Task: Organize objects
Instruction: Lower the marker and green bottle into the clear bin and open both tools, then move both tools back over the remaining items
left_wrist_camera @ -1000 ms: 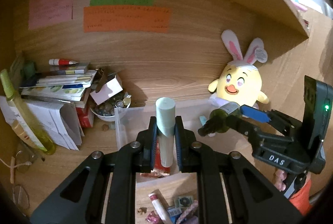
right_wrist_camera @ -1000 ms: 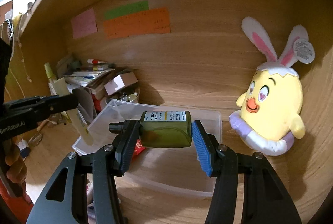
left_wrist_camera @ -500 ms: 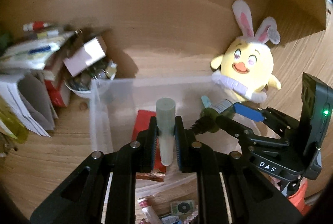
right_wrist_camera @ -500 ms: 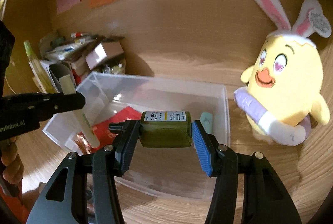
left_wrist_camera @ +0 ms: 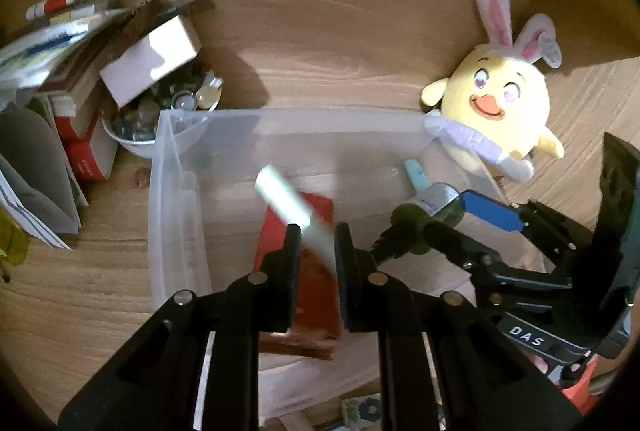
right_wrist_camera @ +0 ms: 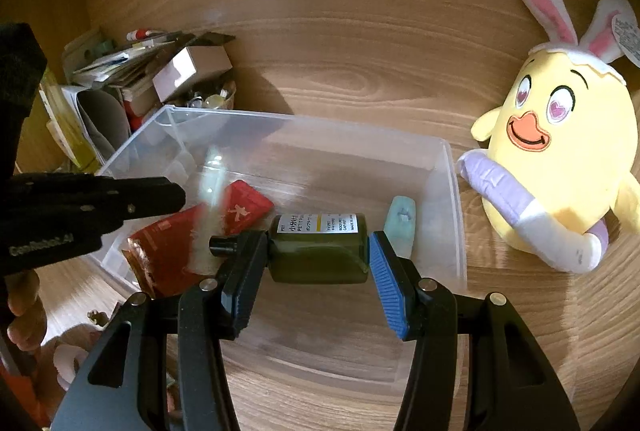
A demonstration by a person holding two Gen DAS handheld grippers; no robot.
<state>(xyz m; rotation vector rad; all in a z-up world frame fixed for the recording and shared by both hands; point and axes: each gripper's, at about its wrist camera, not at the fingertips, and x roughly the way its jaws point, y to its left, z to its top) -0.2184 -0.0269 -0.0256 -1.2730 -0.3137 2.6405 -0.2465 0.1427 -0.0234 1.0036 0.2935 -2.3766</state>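
green bottle (right_wrist_camera: 320,249) sideways between right fingers (right_wrist_camera: 386,285).

Dim warm light, fisheye-bent edges, dark corners; pale tube (left_wrist_camera: 294,209) motion-blurred

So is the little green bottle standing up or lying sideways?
Sideways. The green bottle lies level between the right gripper pads, its black cap pointing left, above the clear bin.

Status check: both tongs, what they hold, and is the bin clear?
Left tongs shut on pale tube, tilted over bin. Right tongs clamp green bottle sideways above bin. Red packet and teal item inside; nothing blocking.
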